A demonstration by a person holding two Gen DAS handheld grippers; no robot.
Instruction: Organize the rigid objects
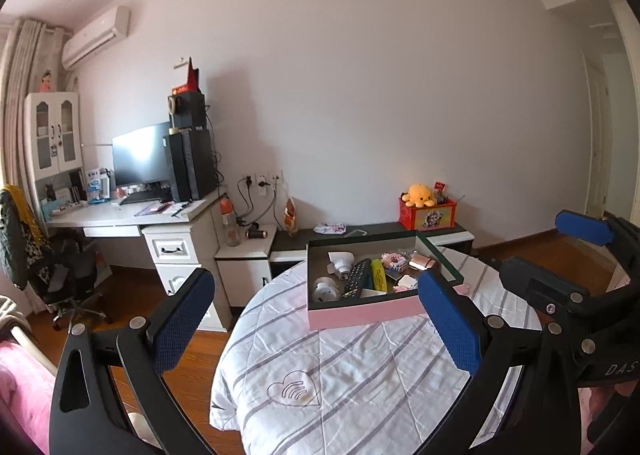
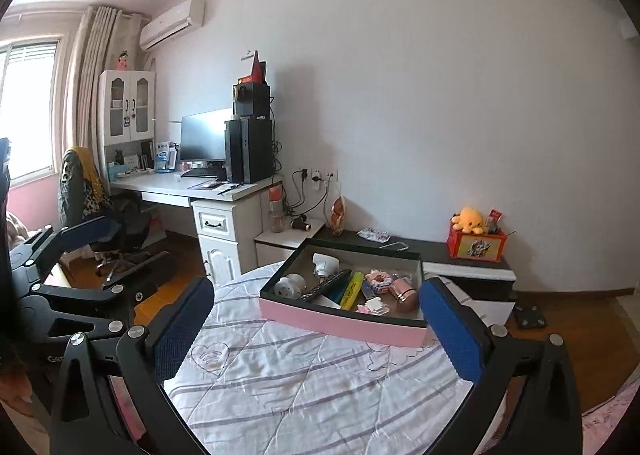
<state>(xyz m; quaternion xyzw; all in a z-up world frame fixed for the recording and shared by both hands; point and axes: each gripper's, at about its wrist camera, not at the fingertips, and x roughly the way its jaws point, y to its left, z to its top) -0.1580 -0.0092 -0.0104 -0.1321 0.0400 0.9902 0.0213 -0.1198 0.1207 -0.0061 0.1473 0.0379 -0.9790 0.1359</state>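
on the striped quilt (image 1: 352, 375), a pink-sided box (image 1: 368, 313) of clutter; both hand-held grippers wide apart, empty

quilted cloth cover (image 1: 360, 375), glossy copper cylinder (image 2: 402, 292)

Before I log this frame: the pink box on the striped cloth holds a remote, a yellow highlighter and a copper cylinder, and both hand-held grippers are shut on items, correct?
Not quite: both hand-held grippers, left and right, are open and empty, as each wrist view shows. The pink box does hold the remote, yellow highlighter and copper cylinder.
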